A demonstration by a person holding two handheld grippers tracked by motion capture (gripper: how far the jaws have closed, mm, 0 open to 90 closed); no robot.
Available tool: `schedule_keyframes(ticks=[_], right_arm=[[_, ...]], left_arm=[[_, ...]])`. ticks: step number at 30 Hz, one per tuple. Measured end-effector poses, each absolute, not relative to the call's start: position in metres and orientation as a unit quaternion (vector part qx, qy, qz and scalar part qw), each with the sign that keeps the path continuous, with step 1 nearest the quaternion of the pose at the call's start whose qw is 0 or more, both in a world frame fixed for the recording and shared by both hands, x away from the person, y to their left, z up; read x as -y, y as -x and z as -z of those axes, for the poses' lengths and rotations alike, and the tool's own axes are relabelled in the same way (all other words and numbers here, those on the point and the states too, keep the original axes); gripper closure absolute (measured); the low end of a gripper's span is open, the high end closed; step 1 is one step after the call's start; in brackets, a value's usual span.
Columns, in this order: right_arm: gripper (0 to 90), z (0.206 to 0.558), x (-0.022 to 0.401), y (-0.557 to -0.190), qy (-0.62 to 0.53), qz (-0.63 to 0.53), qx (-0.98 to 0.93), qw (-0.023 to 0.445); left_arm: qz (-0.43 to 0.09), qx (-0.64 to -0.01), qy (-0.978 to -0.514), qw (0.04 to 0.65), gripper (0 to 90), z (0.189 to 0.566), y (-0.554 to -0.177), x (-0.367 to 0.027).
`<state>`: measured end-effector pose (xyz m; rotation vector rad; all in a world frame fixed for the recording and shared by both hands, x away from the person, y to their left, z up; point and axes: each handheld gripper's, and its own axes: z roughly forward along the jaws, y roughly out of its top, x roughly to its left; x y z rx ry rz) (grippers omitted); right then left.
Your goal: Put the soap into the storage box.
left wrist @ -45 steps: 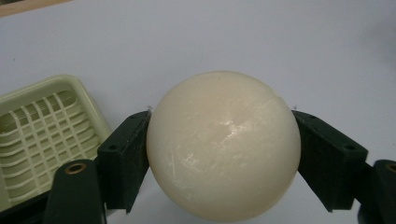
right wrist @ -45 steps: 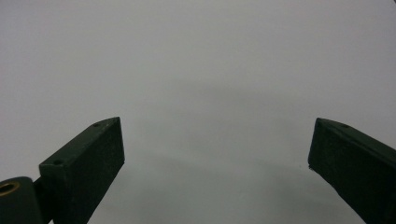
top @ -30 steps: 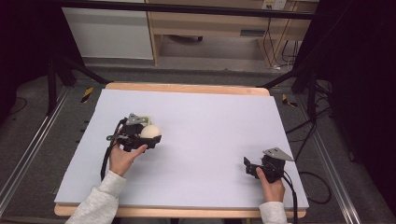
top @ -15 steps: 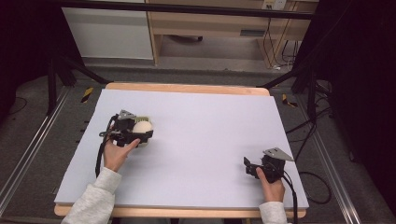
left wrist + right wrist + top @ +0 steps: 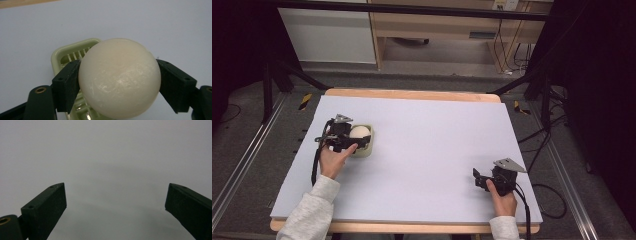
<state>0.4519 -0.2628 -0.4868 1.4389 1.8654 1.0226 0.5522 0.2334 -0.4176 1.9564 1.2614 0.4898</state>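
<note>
Item: white ball point(image 5: 119, 78), smooth, faintly glossy, round. Location: left part of the table point(image 5: 427, 150), clamped between the jaws of the left gripper point(image 5: 117, 82), one jaw pressed against each side. In the high view the ball point(image 5: 358, 131) sits over a pale green slotted dish point(image 5: 366, 148).

Item: pale green slotted dish point(image 5: 72, 53). Rectangular, rounded corners, ribbed drain floor. It lies on the table directly beneath and behind the ball; whether the ball touches its floor cannot be told.

Item: left gripper point(image 5: 354, 137). Clenched on the ball, held by the person's left hand point(image 5: 332, 159).

Item: right gripper point(image 5: 479, 179). Released, jaws spread wide, holding nothing, resting near the table's right front edge, well apart from the dish.

Step in hand, as judged: the ball is being carried at the dish, either set into it or lifted from it.

Next move calls for: a steady vertical motion over the dish's centre, with grip kept firm, since a smooth sphere can slip or roll off.
</note>
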Motion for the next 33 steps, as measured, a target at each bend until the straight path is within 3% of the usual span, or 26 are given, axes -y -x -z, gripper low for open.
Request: schedule_keyframes(ticks=[33], right_arm=[[4.0, 0.487, 0.263, -0.452, -0.539, -0.382, -0.696, 0.281]], left_arm=[[-0.191, -0.509, -0.771, 0.332, 23.8, 0.437, -0.573, -0.241]])
